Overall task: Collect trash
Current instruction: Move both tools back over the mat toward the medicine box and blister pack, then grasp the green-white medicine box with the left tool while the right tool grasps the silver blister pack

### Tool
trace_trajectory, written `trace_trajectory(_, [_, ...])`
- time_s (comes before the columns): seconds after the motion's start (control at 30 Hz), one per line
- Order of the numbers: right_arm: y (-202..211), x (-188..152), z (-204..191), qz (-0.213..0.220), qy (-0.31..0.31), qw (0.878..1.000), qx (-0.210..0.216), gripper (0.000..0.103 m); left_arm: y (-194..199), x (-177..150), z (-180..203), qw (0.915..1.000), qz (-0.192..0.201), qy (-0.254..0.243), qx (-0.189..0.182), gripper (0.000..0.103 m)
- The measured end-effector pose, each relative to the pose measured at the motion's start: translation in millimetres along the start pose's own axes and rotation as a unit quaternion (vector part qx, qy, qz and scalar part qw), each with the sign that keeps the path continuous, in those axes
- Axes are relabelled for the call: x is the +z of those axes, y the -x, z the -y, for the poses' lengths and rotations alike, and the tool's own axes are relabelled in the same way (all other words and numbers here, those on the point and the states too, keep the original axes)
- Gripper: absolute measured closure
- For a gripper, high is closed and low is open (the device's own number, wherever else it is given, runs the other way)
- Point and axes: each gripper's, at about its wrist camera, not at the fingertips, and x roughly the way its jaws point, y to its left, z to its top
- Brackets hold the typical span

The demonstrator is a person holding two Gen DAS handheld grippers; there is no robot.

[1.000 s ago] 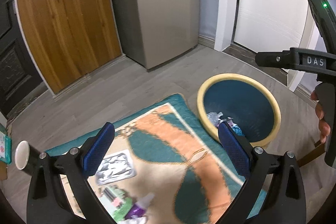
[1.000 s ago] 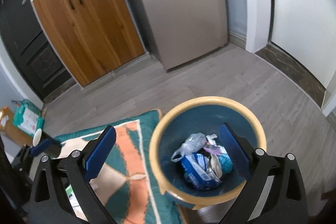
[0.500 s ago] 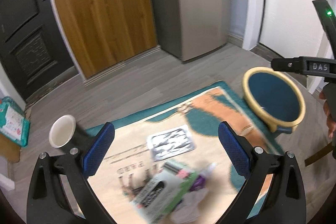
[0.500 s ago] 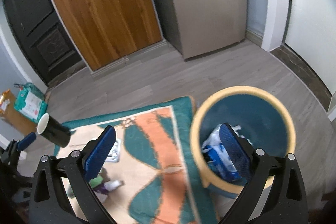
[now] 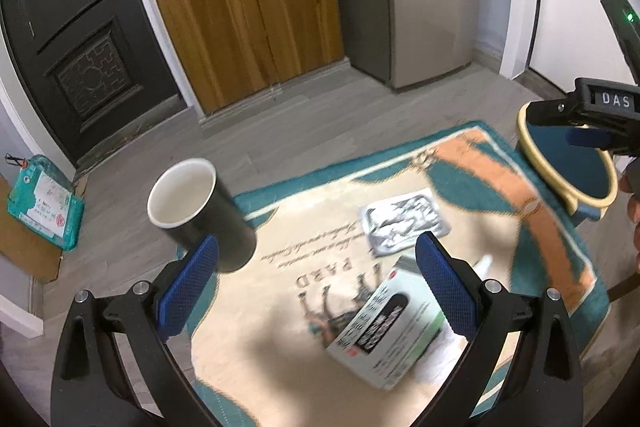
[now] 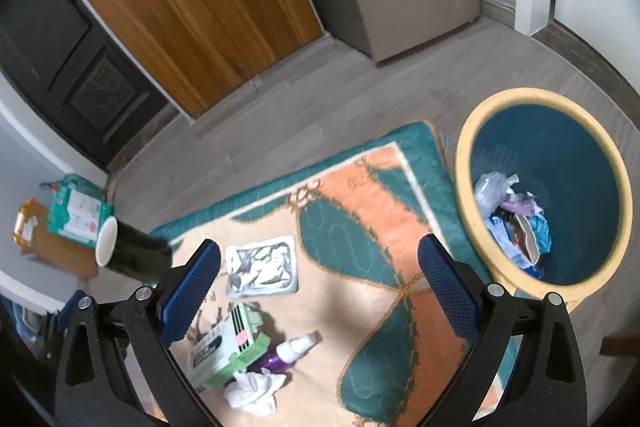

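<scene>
Both grippers hang above the rug (image 6: 360,227) with jaws spread wide and nothing between them. The left gripper (image 5: 316,283) looks down on a green-and-white box (image 5: 388,331) lying mid-rug; its right pad overlaps the box's upper corner in view, so whether they touch cannot be told. A black cup (image 5: 200,211) with a white inside lies tipped at the rug's left edge, just off the left pad. The right gripper (image 6: 318,291) frames a silver foil pouch (image 6: 262,267) on the rug; below it lie the same box, a purple bottle (image 6: 288,351) and a crumpled tissue (image 6: 254,391), close together. The bin (image 6: 468,155), yellow-rimmed and blue inside, stands off the rug's right edge with mixed trash at its bottom. In the left view the right gripper's body covers part of the bin's rim, and the box print is too blurred to read. A teal packet (image 6: 78,215) on cardboard sits on the floor beyond the rug's left side.
</scene>
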Motion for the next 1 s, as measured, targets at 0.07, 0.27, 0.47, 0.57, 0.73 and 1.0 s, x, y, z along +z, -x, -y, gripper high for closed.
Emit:
trace_trajectory(0.07, [-5, -3, -6, -0.008, 0.011, 1.000, -0.004, 0.005, -6, -5, -4, 0.9999, -0.013, 0.000, 0.003, 0.006])
trace_trajectory(0.27, [-17, -7, -14, -0.025, 0.022, 0.999, -0.009, 0.005, -18, -21, 3, 0.9980, -0.046, 0.003, -0.042, 0.006])
trace_trajectory(0.47, [-24, -8, -16, -0.033, 0.029, 0.999, -0.009, 0.005, -33, -37, 31, 0.9932, -0.079, -0.030, -0.080, 0.006])
trace_trajectory(0.57, [-28, -9, -18, -0.042, 0.035, 0.998, -0.011, 0.005, -39, -38, 37, 0.9921, -0.088, -0.028, -0.086, 0.006])
trace_trajectory(0.73, [-31, -9, -16, -0.047, 0.040, 0.998, -0.012, 0.005, -47, -43, 45, 0.9876, -0.108, -0.022, -0.112, 0.006])
trace_trajectory(1.0, [-33, -3, -8, -0.046, 0.025, 0.999, -0.005, 0.005, -59, -58, 63, 0.9800, -0.149, -0.075, -0.108, 0.017])
